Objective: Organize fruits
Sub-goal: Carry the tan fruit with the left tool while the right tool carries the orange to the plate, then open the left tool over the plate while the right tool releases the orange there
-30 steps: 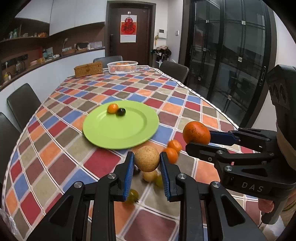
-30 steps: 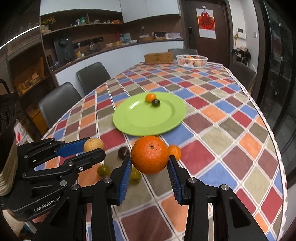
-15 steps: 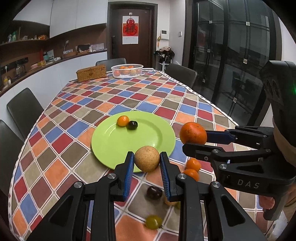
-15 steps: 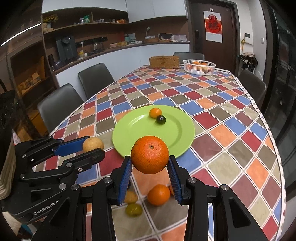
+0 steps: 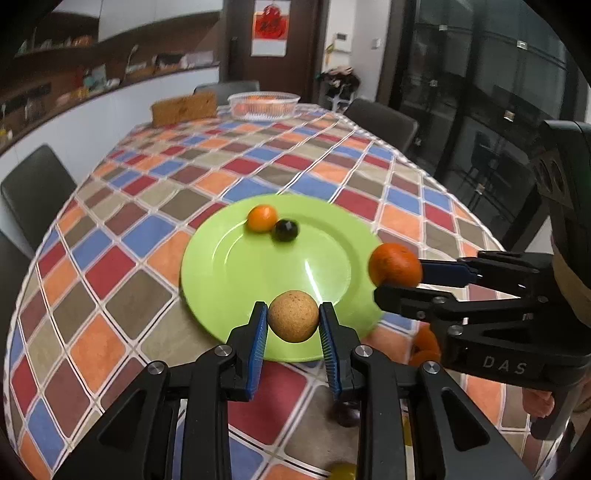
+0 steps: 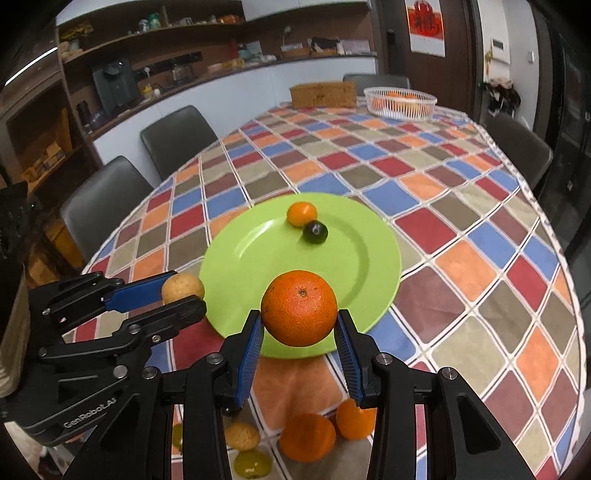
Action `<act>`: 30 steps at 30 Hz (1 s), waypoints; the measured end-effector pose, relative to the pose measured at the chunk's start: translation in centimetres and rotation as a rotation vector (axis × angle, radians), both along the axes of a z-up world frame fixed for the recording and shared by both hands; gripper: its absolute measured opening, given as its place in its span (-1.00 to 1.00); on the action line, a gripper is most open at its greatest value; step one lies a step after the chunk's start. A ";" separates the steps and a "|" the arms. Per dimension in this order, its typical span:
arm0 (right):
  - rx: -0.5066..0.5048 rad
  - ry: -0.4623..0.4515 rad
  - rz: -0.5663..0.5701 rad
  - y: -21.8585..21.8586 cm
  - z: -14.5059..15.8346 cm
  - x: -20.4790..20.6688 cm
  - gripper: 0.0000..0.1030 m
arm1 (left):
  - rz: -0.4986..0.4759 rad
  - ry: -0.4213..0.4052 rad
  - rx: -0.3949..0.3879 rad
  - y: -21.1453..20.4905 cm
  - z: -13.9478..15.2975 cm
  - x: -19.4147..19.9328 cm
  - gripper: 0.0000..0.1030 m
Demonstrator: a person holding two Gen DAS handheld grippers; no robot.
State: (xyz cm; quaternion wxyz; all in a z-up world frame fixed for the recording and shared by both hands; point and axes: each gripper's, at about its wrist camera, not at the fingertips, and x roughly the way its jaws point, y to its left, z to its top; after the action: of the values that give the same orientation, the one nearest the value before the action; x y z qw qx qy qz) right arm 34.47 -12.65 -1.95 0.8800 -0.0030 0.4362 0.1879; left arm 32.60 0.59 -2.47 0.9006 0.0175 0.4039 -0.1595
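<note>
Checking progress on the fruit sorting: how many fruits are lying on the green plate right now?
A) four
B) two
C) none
B: only a small orange fruit and a dark round fruit lie on the green plate; the large orange and the tan fruit are each held in tongs, right tongs and left tongs.

"DAS" on right gripper (image 5: 397,275) body. "GenRobot.AI" on left gripper (image 6: 177,295) body. Red door poster (image 6: 424,27): character unreadable.
</note>
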 end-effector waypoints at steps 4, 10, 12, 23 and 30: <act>0.004 0.050 -0.018 0.2 -1.3 1.4 -0.21 | -0.005 0.016 0.027 0.4 -1.1 1.1 -0.45; -0.030 0.055 -0.022 1.1 -2.5 2.5 -0.21 | -0.025 0.043 0.040 0.8 -2.5 2.1 -0.45; -0.037 0.054 -0.025 1.3 -2.8 2.7 -0.21 | -0.032 0.050 0.048 1.0 -2.8 2.3 -0.45; -0.057 0.019 -0.048 1.6 -2.7 2.8 -0.13 | -0.009 0.028 0.030 1.9 -1.8 1.9 -0.23; -0.042 -0.085 -0.033 1.4 -0.1 -0.5 -0.13 | 0.047 -0.012 0.030 1.8 0.6 -1.8 -0.13</act>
State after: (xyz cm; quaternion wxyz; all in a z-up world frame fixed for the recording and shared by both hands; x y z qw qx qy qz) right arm 33.94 -11.29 -2.07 0.9005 -0.0224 0.4021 0.1640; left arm 30.82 2.43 -1.83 0.9062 0.0226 0.4011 -0.1320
